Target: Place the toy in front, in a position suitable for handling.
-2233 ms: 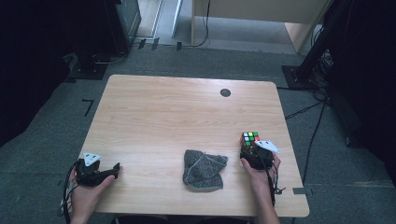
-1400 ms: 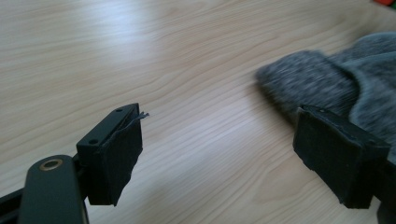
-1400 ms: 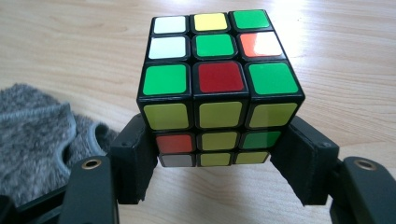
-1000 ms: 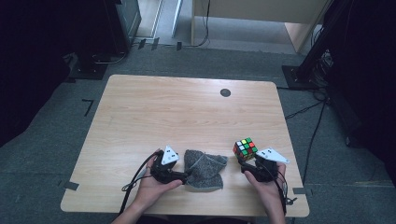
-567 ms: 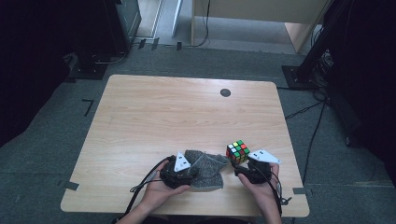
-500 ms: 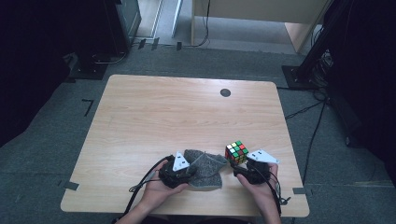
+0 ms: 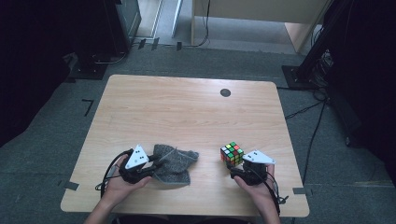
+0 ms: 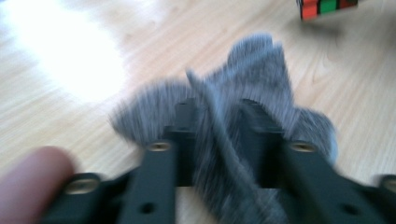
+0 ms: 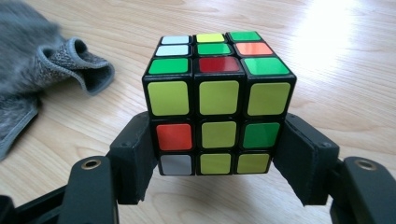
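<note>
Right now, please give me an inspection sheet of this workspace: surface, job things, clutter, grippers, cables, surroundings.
Surface: wooden table, dark round spot near far edge.
Job things: grey cloth, crumpled, near front edge; colour cube to its right, upright.
Clutter: nothing seen.
Grippers: left gripper with a cloth fold between its jaws, which have just been opening; picture blurred, grip unclear. Right gripper shut on cube's sides.
Cables: one trails from each gripper toward the person; more lie on the floor at right.
Surroundings: grey floor, dark stands, tape marks.
</note>
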The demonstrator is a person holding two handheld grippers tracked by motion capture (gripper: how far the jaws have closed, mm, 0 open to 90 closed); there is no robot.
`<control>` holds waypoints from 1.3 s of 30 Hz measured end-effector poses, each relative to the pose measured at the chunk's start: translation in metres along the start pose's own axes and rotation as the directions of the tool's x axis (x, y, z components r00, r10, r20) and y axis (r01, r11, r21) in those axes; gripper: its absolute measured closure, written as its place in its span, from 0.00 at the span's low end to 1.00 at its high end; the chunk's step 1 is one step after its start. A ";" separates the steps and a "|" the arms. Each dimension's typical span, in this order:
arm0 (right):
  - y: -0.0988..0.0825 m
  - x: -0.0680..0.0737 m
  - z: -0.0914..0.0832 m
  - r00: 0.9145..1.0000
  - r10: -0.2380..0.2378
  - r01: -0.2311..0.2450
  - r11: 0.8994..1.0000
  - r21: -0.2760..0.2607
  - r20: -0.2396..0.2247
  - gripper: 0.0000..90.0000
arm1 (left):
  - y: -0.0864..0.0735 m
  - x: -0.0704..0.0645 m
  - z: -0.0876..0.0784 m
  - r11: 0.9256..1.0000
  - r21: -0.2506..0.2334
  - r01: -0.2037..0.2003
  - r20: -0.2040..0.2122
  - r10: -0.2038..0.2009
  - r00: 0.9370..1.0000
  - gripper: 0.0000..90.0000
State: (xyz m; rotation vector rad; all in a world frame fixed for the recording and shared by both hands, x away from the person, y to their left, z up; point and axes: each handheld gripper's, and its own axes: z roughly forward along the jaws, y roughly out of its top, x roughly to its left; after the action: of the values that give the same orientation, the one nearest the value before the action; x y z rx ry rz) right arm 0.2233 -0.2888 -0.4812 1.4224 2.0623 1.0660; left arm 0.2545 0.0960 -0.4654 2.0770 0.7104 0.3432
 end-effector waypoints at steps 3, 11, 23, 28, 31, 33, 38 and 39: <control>-0.001 0.004 0.001 1.000 -0.019 0.019 1.000 -0.002 -0.008 0.38 | 0.001 -0.005 0.011 0.999 0.038 0.000 0.008 -0.001 1.000 0.49; -0.001 0.005 0.002 1.000 -0.014 0.014 1.000 -0.004 -0.013 0.38 | -0.009 -0.023 0.046 0.978 0.205 -0.037 -0.082 0.055 0.995 0.28; -0.001 0.021 0.008 0.998 -0.048 0.048 0.999 -0.005 -0.042 0.38 | -0.019 -0.016 0.046 0.983 0.181 -0.010 -0.055 0.020 0.998 0.61; 0.002 0.030 0.008 0.996 -0.063 0.062 0.998 -0.024 -0.058 0.38 | -0.019 -0.016 0.042 0.987 0.155 -0.028 -0.087 0.042 0.995 0.85; 0.003 0.035 0.009 0.994 -0.076 0.074 0.997 -0.031 -0.076 0.38 | -0.016 -0.012 0.034 0.995 0.098 -0.006 -0.097 0.016 0.995 0.87; 0.004 0.040 0.010 0.991 -0.096 0.093 0.995 -0.032 -0.091 0.38 | -0.012 -0.008 0.025 0.999 0.038 0.009 -0.072 -0.006 0.997 0.87; 0.006 0.052 0.013 0.978 -0.141 0.137 0.990 -0.036 -0.153 0.38 | -0.004 -0.002 0.010 0.997 -0.063 0.052 -0.040 -0.055 0.998 0.87; 0.007 0.056 0.013 0.976 -0.152 0.147 0.988 -0.040 -0.157 0.38 | -0.003 -0.003 0.008 0.995 -0.080 0.063 -0.029 -0.065 0.997 0.87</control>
State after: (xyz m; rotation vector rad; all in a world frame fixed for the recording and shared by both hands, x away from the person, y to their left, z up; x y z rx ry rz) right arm 0.2147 -0.2318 -0.4797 1.1809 2.2172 1.1740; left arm 0.2553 0.0901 -0.4725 1.9731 0.7682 0.3632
